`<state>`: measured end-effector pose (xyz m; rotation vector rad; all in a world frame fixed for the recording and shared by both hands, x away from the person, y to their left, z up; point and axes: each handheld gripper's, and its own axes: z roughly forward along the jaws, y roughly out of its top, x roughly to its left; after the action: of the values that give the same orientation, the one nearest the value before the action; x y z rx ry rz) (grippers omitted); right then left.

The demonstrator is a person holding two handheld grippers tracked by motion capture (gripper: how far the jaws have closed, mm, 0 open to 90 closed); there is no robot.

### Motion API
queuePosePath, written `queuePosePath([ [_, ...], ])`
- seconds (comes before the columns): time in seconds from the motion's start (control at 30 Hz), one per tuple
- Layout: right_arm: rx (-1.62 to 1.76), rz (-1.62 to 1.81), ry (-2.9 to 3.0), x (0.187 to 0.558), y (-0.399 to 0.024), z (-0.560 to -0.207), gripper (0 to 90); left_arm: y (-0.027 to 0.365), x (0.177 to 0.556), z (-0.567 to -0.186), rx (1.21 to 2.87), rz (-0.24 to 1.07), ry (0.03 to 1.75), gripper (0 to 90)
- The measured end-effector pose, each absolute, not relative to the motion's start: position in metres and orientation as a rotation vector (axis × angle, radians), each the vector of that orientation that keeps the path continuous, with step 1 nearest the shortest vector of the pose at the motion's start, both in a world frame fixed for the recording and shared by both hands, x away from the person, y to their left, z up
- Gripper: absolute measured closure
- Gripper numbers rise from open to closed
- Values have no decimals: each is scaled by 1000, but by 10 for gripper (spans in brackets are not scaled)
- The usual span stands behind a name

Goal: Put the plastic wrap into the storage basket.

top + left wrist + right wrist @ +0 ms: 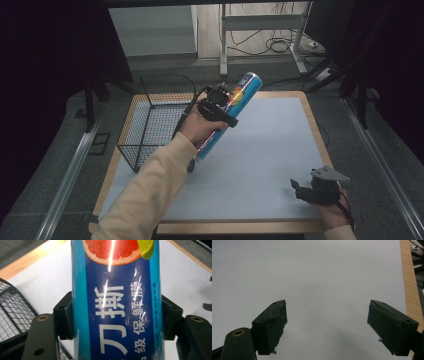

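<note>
**Blue tube clamped in left gripper, held tilted beside the wire basket**

Blue tube [234, 107] sits just above centre of the high view, clear of the table and tilted, its top end toward the upper right, its lower end down-left behind the person's left hand [197, 127]. Left gripper [220, 102] grasps it across the upper half of its length. In the left gripper view the tube [117, 302] runs up the middle of the frame, both black jaws pressed flat against its sides; label shows a cut grapefruit, a lime slice and white lettering on dark blue.

Black wire basket [155, 120] stands at centre-left on the table [270, 150], just left of the tube and hand; its mesh shows at the lower left of the left gripper view.

Right gripper [302, 189] rests low in the lower right of the high view, well apart from the tube. Right gripper view: jaws spread wide, nothing between them, pale table surface [324, 277] beyond, wooden edge along the right.
</note>
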<state>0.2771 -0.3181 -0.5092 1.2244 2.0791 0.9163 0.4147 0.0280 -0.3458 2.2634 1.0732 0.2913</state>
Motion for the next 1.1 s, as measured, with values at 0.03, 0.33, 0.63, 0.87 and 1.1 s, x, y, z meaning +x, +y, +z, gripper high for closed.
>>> queuePosePath([
  [0.03,1224,915,2079,277,-318,-509,162,28,415,-346,2263,291,1073,315],
  [0.33,1225,911,2080,278,-318,-510,162,42,427,-331,2230,323,1091,315],
  [0.63,1224,902,2076,278,-319,-510,162,52,438,-322,2222,353,1105,315],
  [0.87,1231,901,2075,278,-319,-510,162,62,448,-320,2220,383,1124,315],
  [1.1,1232,897,2074,278,-318,-510,163,73,456,-314,2220,410,1130,316],
])
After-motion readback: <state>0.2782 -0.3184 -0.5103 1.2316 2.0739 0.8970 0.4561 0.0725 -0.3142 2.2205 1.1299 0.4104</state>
